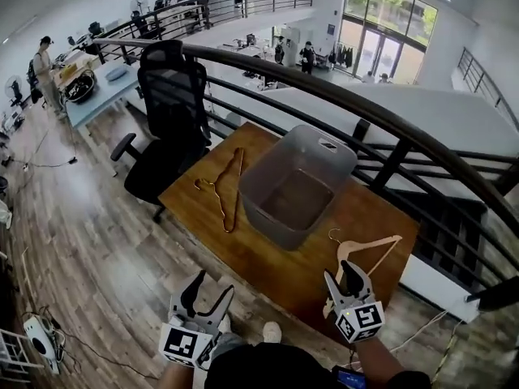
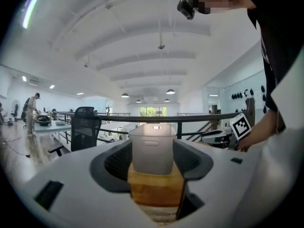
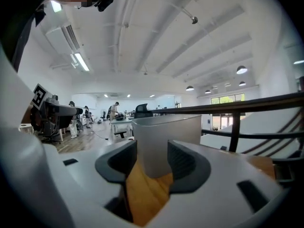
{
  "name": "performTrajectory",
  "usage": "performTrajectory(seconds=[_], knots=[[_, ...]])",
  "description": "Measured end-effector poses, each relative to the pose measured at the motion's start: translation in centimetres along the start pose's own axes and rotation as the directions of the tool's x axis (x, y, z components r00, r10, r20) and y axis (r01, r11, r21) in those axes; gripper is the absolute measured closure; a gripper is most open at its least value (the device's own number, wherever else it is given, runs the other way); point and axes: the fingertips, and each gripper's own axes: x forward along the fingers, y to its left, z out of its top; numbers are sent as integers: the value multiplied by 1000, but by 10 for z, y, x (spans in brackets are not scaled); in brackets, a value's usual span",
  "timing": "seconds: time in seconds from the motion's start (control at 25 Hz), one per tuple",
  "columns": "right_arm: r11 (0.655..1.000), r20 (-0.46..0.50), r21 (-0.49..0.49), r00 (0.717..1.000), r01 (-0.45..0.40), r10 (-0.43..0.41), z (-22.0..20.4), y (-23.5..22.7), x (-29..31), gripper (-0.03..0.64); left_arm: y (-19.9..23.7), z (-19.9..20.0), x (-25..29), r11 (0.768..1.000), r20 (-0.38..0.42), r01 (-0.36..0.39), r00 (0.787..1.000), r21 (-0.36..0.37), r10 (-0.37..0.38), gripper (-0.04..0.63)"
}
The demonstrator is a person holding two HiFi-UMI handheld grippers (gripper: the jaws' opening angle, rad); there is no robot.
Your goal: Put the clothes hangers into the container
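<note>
Neither hanger is in the container [image 1: 269, 162] yet. Its grey inside looks bare down to the floor, so by this showing the task has not got past its start.

The container stands in the middle of the tabletop [image 1: 268, 270]. A thin hanger [image 1: 227, 191] lies flat just to its left, apart from the wall. A wooden hanger [image 1: 366, 244] lies flat to its right and nearer, close to the near right edge, with its hook turned toward the container. Both rest on the wood with nothing on them or touching them.

The right gripper [image 1: 340, 275] hangs at the near edge, just short of the wooden hanger. Its jaws stand wide with nothing between them; its own view shows only tabletop and the container wall through the gap. The left gripper [image 1: 211, 287] sits lower and to the left, off the near edge and over the floor. Its jaws are wide and empty as well, and they point toward the container.

Both pickups and both drops are still to do. The wooden hanger looks like the likelier first grab, since it lies right in front of the right gripper. The thin one lies farther from the left gripper, across the near left part of the tabletop.

Beyond the tabletop a black chair [image 1: 166, 120] stands at the far left and a dark railing [image 1: 381, 120] curves along the far side.
</note>
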Motion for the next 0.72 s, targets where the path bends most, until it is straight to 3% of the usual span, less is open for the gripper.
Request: performTrajectory(seconds=[0.16, 0.32, 0.56, 0.72], knots=[[993, 7, 14, 993, 120, -121, 2, -15, -8, 417, 8, 4, 34, 994, 19, 106, 994, -8, -106, 321], [965, 15, 55, 966, 257, -258, 7, -24, -16, 419, 14, 10, 64, 972, 6, 233, 972, 28, -233, 321], [887, -101, 137, 897, 441, -431, -27, -37, -19, 419, 29, 19, 95, 934, 22, 355, 934, 27, -356, 321], [817, -226, 156, 826, 555, -517, -69, -44, -21, 419, 36, 12, 106, 903, -11, 428, 904, 35, -428, 321]])
